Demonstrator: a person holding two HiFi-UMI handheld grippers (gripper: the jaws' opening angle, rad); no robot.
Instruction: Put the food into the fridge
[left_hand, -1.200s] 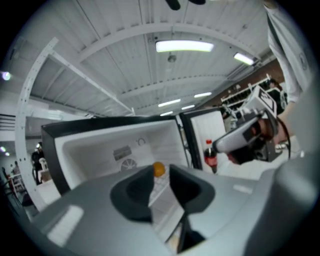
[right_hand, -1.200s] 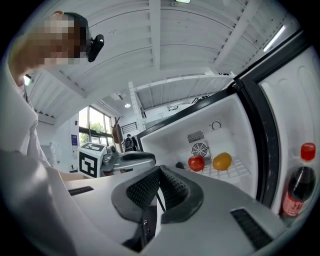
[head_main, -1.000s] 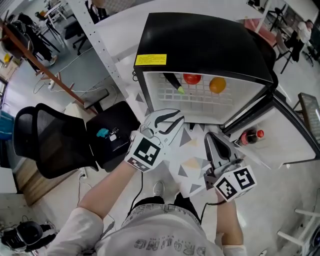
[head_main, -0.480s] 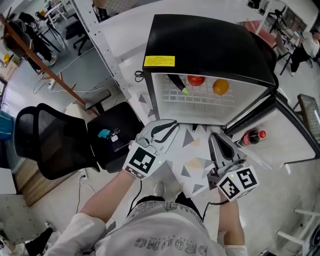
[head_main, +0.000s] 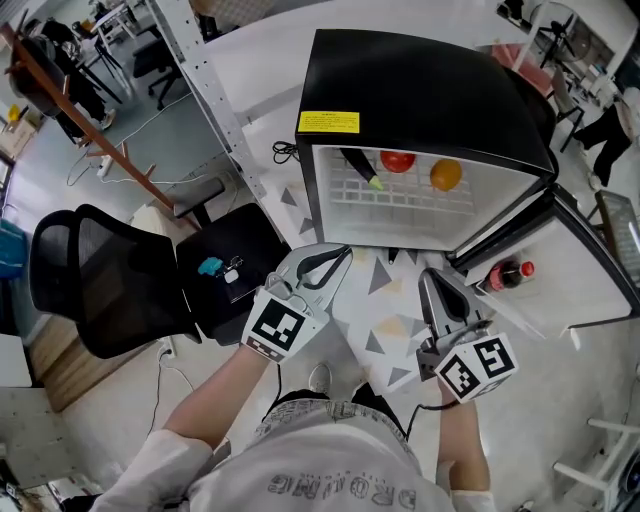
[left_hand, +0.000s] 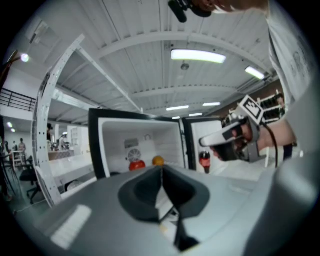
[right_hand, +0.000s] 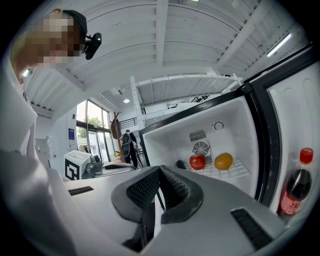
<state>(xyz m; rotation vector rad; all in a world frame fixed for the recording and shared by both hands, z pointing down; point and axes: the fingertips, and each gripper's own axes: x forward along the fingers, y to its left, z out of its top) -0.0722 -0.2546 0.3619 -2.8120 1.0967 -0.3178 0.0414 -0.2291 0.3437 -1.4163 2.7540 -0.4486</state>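
The small black fridge (head_main: 420, 90) stands open in front of me. On its white wire shelf lie a tomato (head_main: 397, 160), an orange (head_main: 445, 175) and a dark vegetable with a green tip (head_main: 358, 167). A cola bottle (head_main: 503, 272) stands in the door rack. My left gripper (head_main: 343, 252) hovers short of the fridge's lower left corner, its jaws just closing onto each other with nothing between them. My right gripper (head_main: 430, 275) is shut and empty, below the door hinge. Both gripper views face the fridge: left gripper (left_hand: 161, 170), tomato (left_hand: 136, 165), right gripper (right_hand: 159, 172), orange (right_hand: 223, 161).
The fridge door (head_main: 560, 250) hangs open to the right. A black office chair (head_main: 90, 280) and a black seat with a teal item (head_main: 225, 265) stand at the left. A white metal rack post (head_main: 215, 110) rises left of the fridge. A patterned mat (head_main: 385, 320) lies underfoot.
The left gripper's jaws have come together from partly open, and it has drawn back a little from the fridge. The right gripper has barely moved.
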